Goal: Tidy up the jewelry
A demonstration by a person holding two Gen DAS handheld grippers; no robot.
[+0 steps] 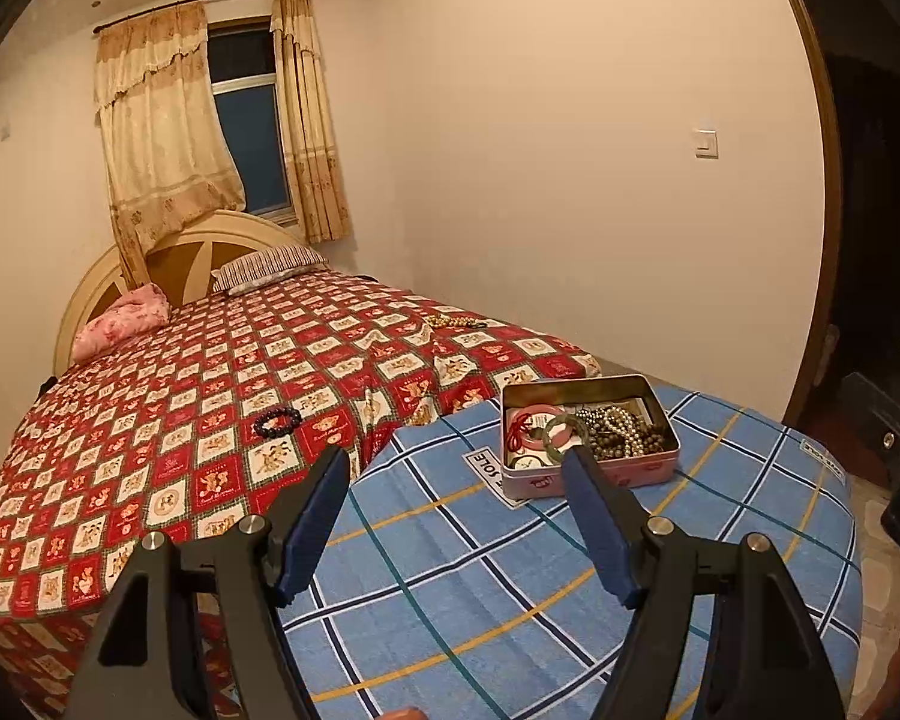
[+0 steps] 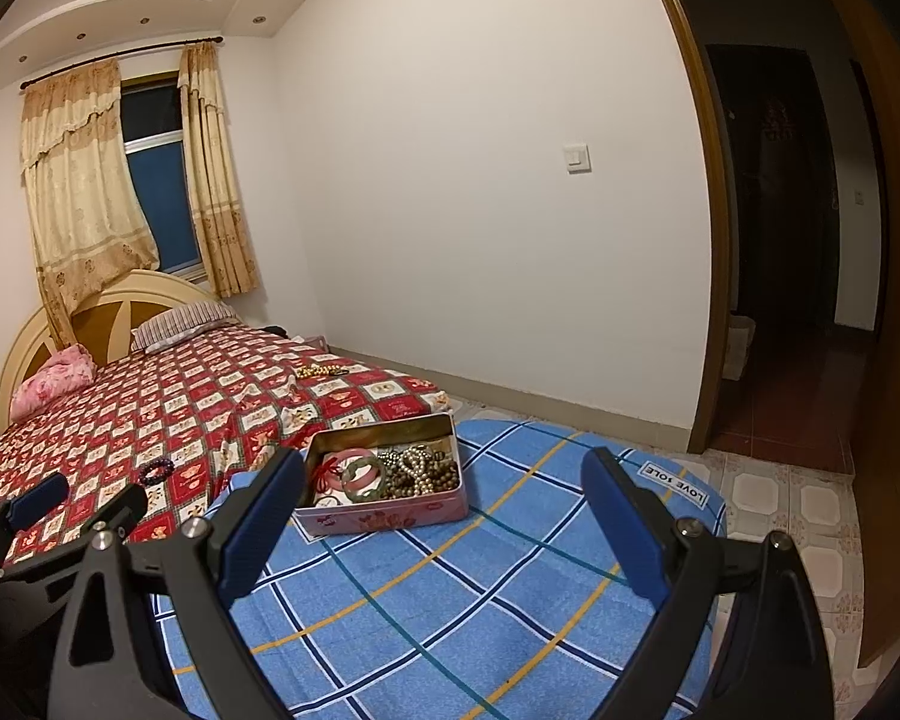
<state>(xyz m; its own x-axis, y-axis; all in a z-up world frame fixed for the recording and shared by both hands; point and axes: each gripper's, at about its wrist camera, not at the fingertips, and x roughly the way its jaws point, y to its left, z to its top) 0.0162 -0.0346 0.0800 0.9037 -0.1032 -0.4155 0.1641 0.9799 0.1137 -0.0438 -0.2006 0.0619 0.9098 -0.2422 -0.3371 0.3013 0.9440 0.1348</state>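
Dark bead bracelet (image 1: 277, 422) loose on the red bedspread (image 1: 150, 420), gold strand (image 1: 450, 321) further back. Left gripper (image 1: 456, 468) and right gripper (image 2: 441, 477) both spread, empty. Tin (image 1: 594, 474) on blue quilt (image 1: 510, 600) already crowded: come in low, pinch one bracelet's rim, lift clear

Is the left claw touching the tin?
Cannot tell. In the left wrist view the left claw overlaps the tin; the right wrist view shows that claw back over the red bedspread.
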